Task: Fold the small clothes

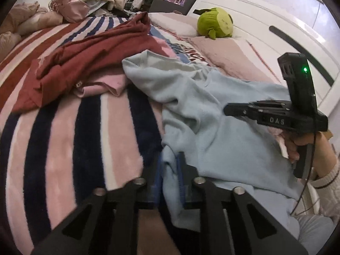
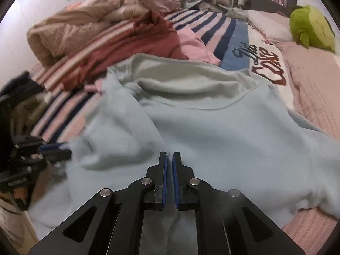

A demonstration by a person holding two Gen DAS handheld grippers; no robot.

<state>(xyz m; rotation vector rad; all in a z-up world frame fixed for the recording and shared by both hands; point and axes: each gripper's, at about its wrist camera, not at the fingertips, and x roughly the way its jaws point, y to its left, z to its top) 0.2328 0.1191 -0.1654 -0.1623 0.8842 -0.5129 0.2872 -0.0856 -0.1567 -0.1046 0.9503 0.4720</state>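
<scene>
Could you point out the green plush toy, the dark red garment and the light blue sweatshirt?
green plush toy [image 1: 214, 22], left wrist view, its body.
dark red garment [image 1: 89, 57], left wrist view, its middle.
light blue sweatshirt [image 2: 223, 131], right wrist view, its chest.

We see bare striped blanket at nine o'clock; maroon garment heaped at eleven blocks passage.

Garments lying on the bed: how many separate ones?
3: light blue sweatshirt nearest, maroon garment behind it, pink garment partly under the maroon one. More may be hidden in the far pile.
</scene>
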